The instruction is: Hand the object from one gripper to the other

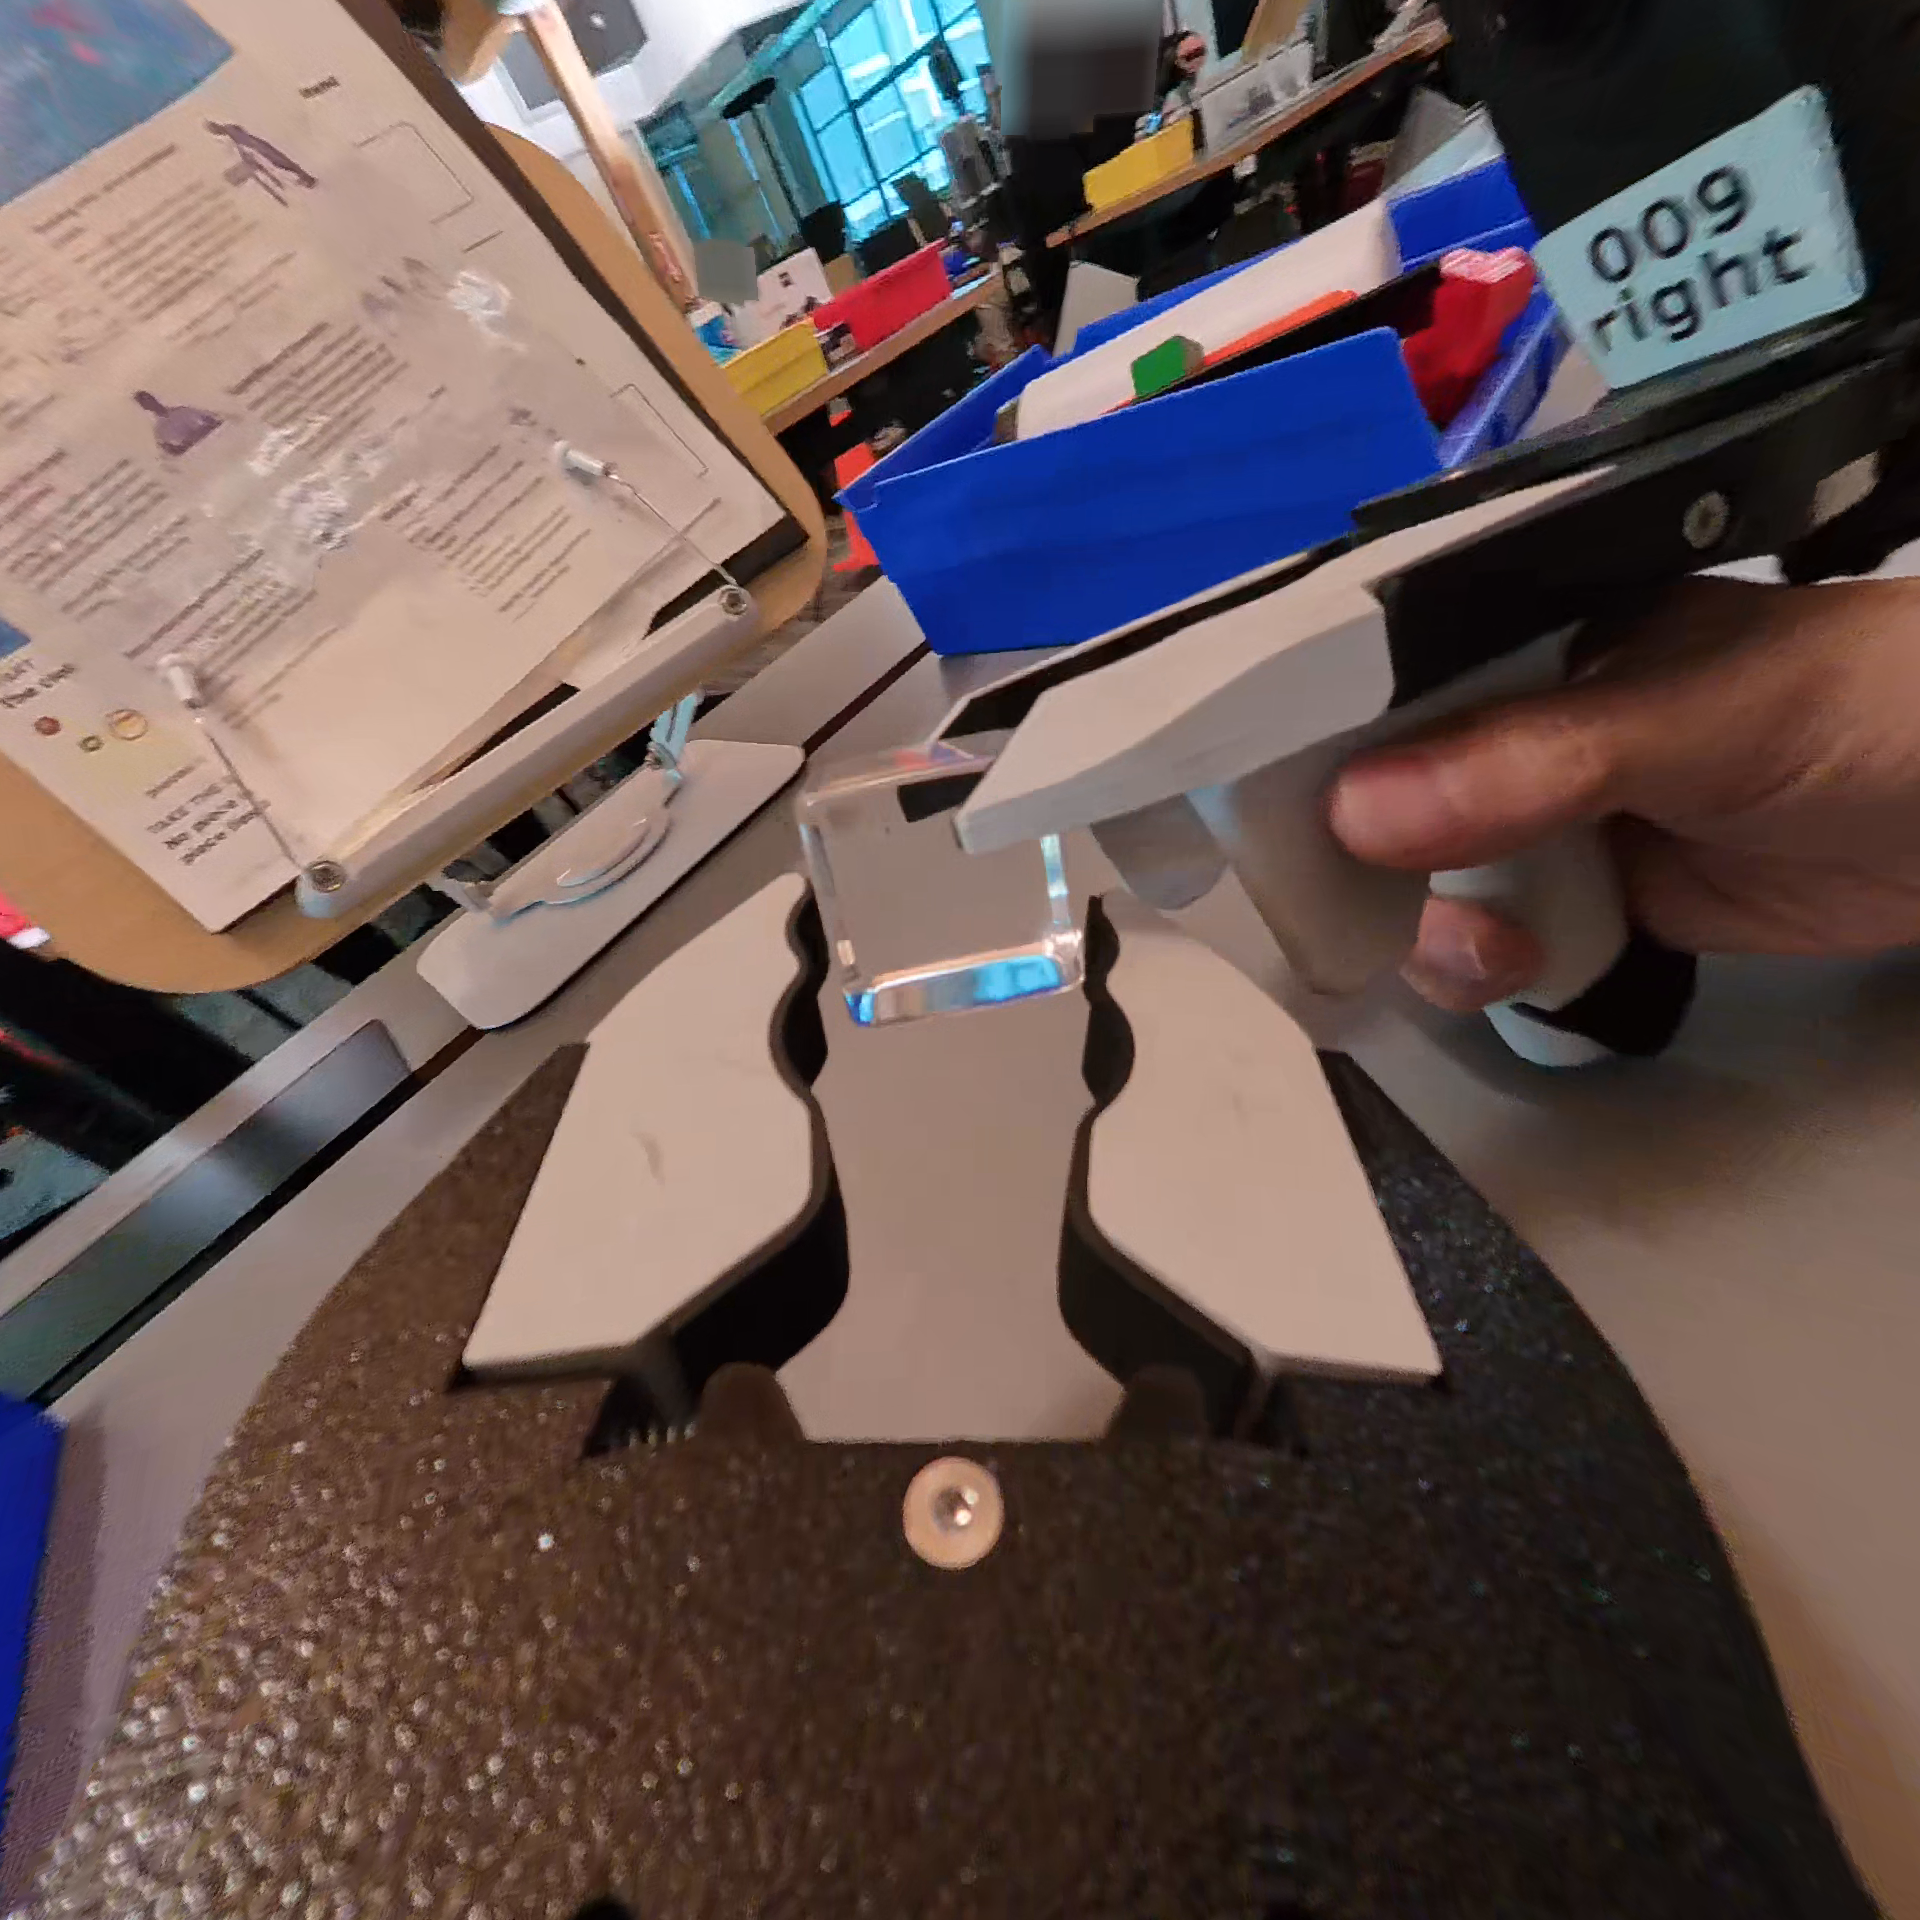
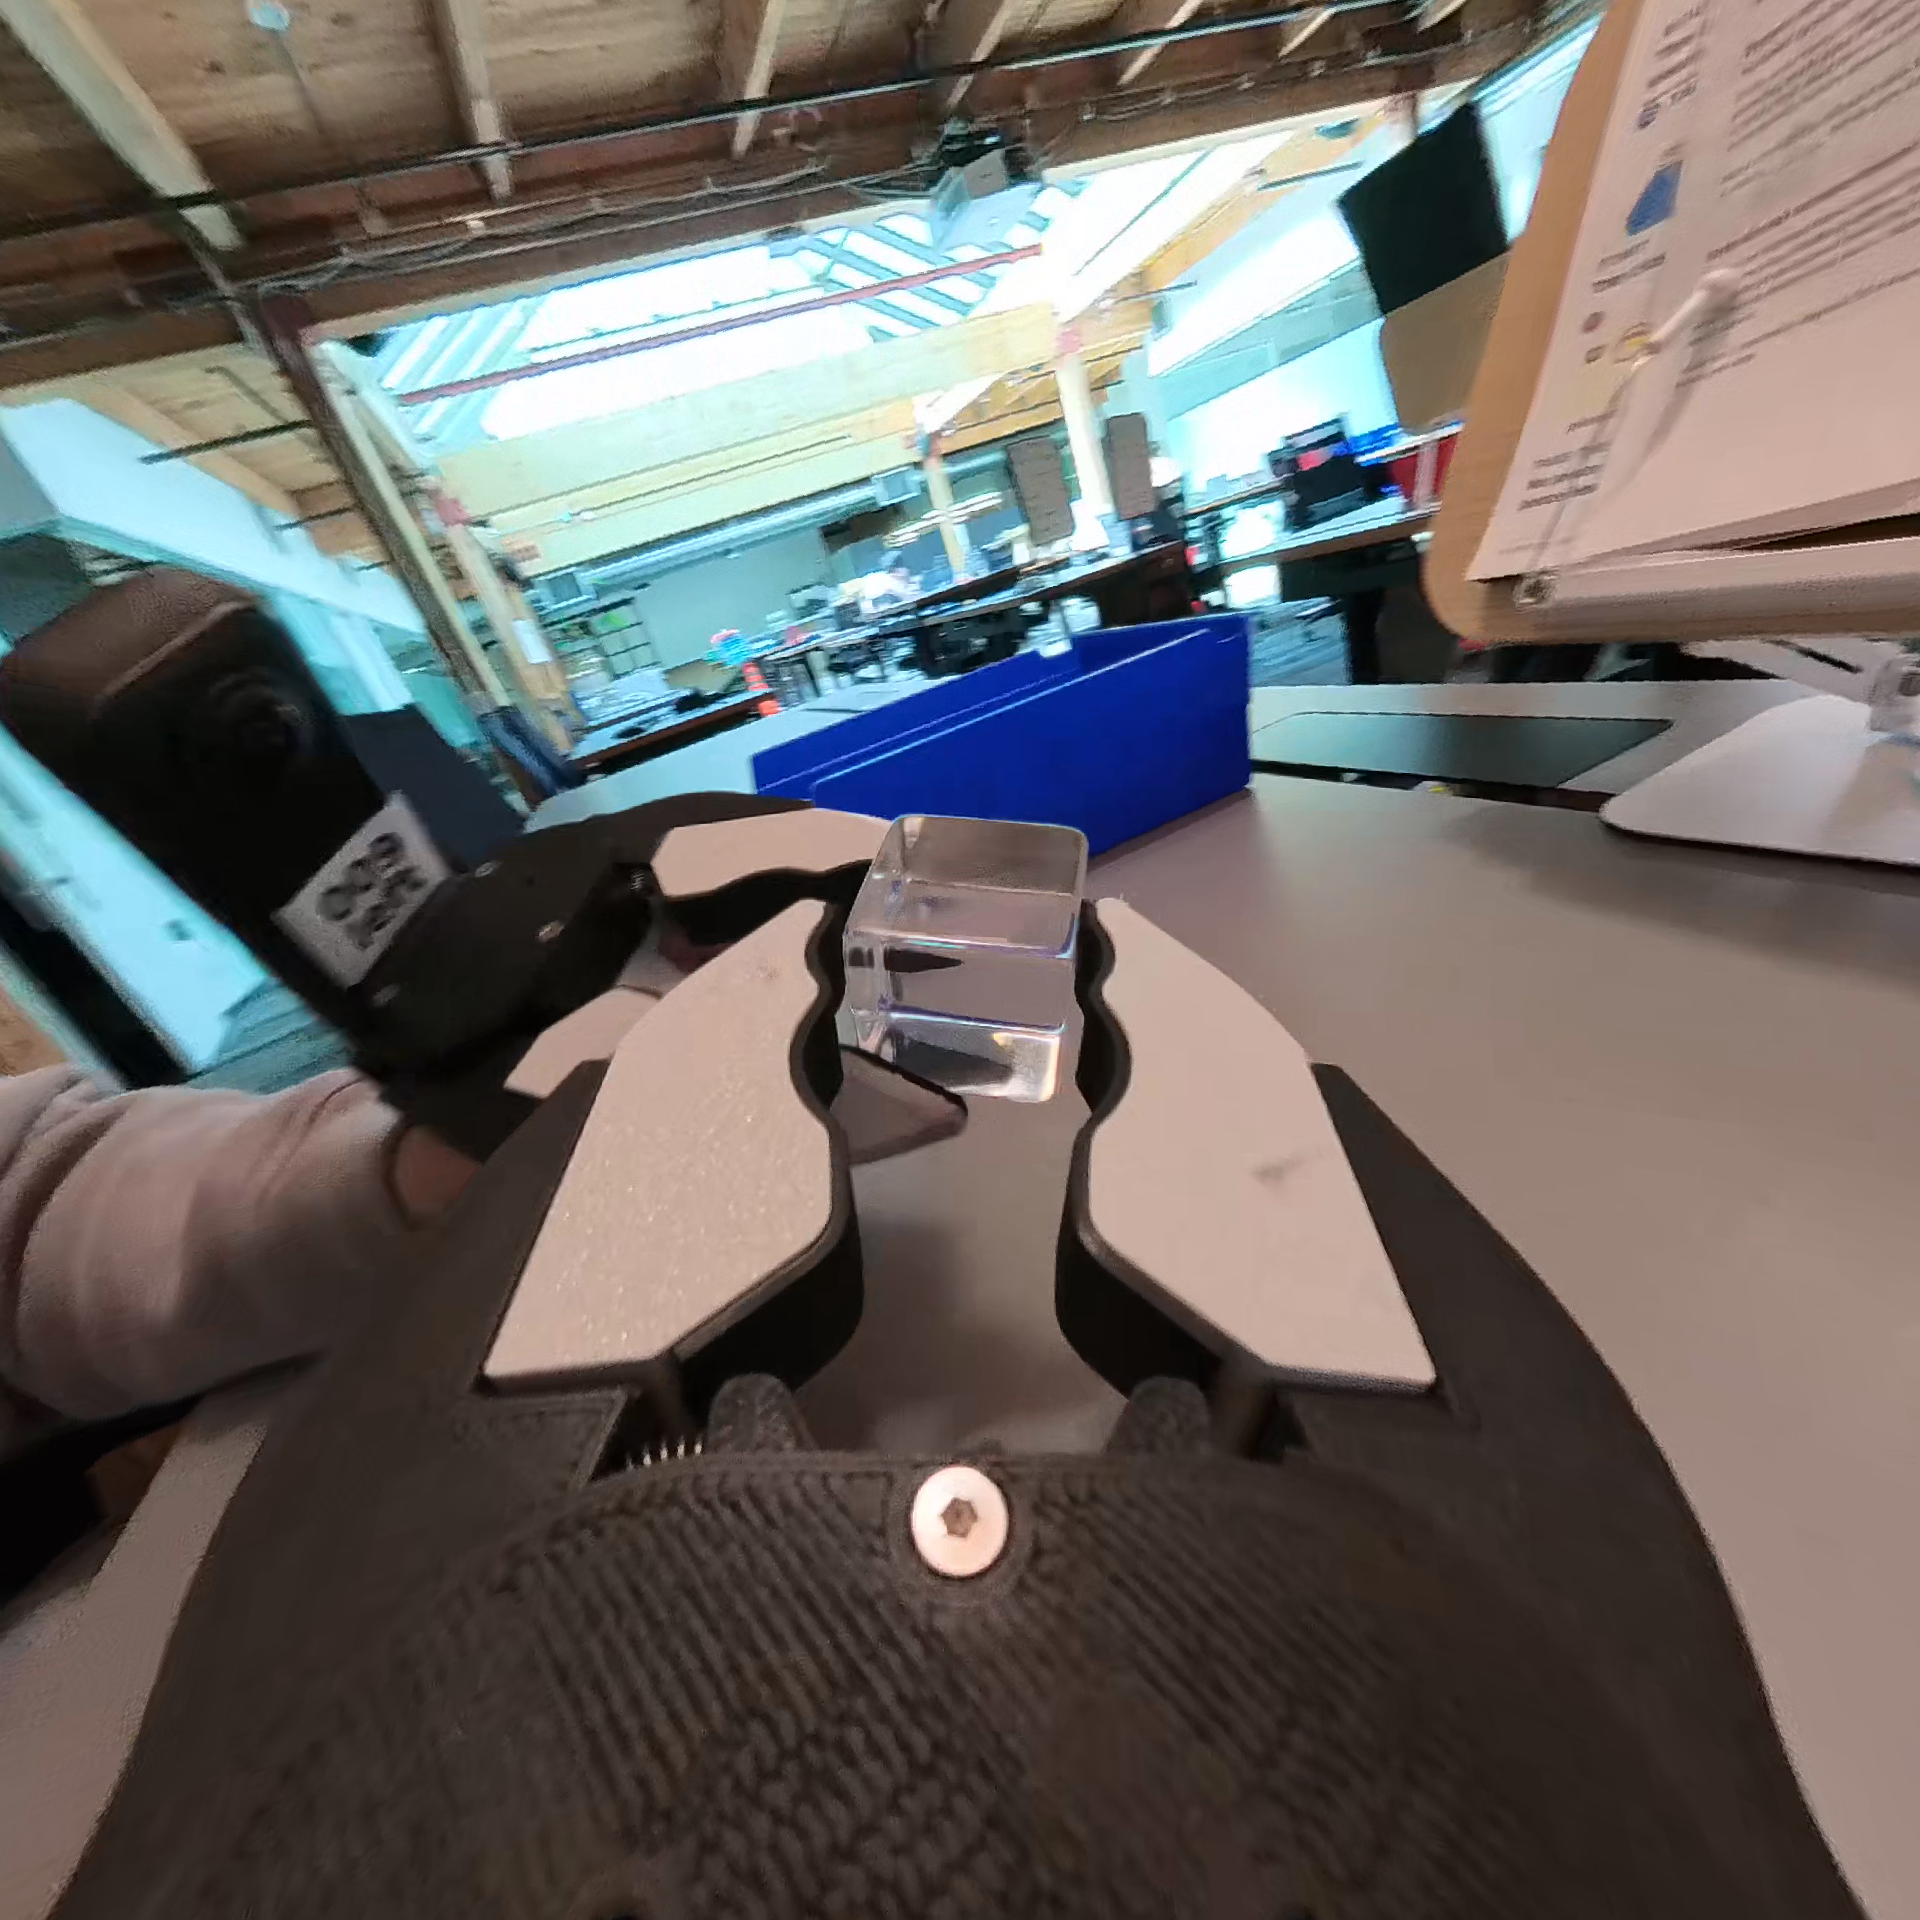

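A clear acrylic cube [image 1: 935, 914] is held in the air above the grey table [image 1: 1610, 1247]. My left gripper [image 1: 945, 930] has its two white fingers against the cube's left and right sides. My right gripper [image 1: 951, 779] comes in from the right, held by a hand [image 1: 1714, 769], with one finger in front of the cube and one behind it. In the right wrist view the cube [image 2: 966, 935] sits between the right gripper's [image 2: 956, 945] fingertips. The left gripper [image 2: 914, 977] crosses from the left, with one finger above the cube and one below.
A tilted document stand with a printed sheet [image 1: 312, 468] stands at the left on a white base [image 1: 613, 862]; it also shows in the right wrist view [image 2: 1714, 312]. A blue bin [image 1: 1143, 499] with coloured items stands behind, and another blue bin [image 2: 1039, 727] stands ahead. Less than 4 cm separates the two grippers' tips.
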`<action>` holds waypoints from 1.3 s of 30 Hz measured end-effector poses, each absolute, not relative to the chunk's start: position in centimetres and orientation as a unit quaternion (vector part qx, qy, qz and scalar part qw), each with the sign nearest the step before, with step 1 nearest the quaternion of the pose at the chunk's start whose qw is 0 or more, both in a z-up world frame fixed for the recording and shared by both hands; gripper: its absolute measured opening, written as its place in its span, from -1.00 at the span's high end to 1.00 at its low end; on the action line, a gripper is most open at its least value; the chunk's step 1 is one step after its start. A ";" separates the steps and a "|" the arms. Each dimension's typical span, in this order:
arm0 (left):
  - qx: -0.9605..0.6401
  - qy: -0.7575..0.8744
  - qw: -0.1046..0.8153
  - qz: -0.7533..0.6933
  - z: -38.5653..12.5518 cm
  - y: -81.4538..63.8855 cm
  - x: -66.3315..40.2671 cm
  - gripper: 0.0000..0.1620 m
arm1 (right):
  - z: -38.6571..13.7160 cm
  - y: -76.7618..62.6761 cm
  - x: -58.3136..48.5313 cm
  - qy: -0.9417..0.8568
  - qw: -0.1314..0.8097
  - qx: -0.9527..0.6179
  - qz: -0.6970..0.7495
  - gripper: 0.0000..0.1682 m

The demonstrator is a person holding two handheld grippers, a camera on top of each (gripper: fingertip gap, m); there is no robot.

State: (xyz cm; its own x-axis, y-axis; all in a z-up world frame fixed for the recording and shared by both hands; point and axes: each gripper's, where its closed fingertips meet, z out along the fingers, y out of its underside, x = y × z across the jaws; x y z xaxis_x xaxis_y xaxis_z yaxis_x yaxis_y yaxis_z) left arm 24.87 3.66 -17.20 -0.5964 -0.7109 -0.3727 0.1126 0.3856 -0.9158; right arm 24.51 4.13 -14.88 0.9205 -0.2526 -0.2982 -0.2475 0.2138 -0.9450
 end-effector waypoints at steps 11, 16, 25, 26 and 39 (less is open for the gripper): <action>-0.096 0.673 0.046 -0.732 -14.0 3.1 19.5 0.44 | -13.1 3.4 20.5 0.068 0.756 -0.630 0.167 0.34; -0.084 0.705 0.027 -0.703 -15.2 2.1 18.8 0.44 | -13.1 3.7 19.7 0.051 0.755 -0.633 0.165 0.46; -0.164 0.666 0.296 -0.665 -14.7 3.7 23.3 0.39 | -13.2 3.0 24.9 0.196 0.774 -0.602 -0.011 0.47; -0.170 0.668 0.330 -0.645 -14.8 3.7 23.6 0.35 | -13.3 2.8 25.3 0.217 0.776 -0.591 -0.022 0.47; -0.150 0.701 0.422 -0.554 -16.3 2.5 24.0 0.24 | -13.4 3.7 24.5 0.264 0.796 -0.538 0.080 0.47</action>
